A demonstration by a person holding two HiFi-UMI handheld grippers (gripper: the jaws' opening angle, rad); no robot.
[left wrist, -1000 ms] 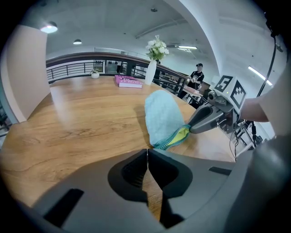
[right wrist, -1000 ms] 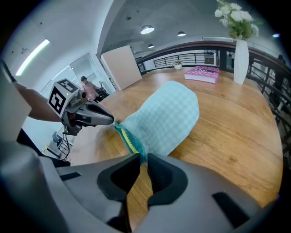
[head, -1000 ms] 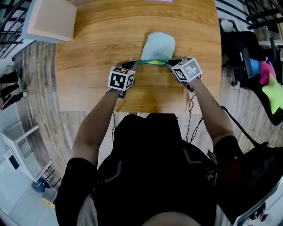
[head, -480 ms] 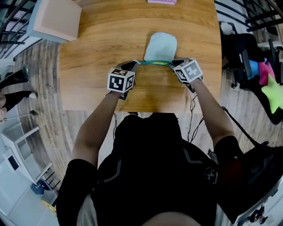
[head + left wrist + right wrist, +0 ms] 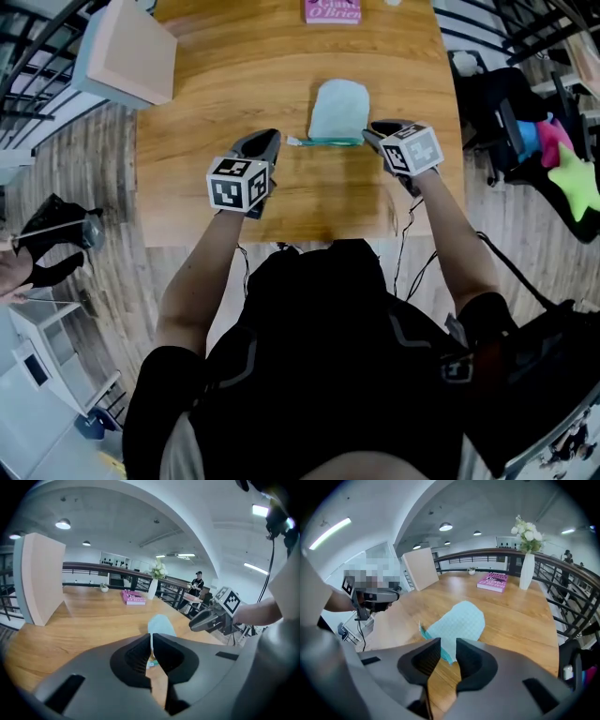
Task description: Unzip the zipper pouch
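Head view: zipper pouch [image 5: 339, 108] lies flat on the surface [image 5: 216, 94], with its teal zipper edge [image 5: 328, 142] on the 6 o'clock side.
Left claw [image 5: 266, 141]: pressed together, empty, at 9 o'clock of the zipper edge and apart from it.
Right claw [image 5: 377, 129]: jaws opening, pinching nothing, just beside the zipper edge at 3 o'clock.
Progress: neither claw holds the pouch. Whether the zip is open cannot be told; that check remains.

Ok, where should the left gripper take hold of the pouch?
Likely the small tab at the left end of the teal zipper edge, coming in low from the left. The pouch lies flat on the table, and that tab pokes out past its corner.
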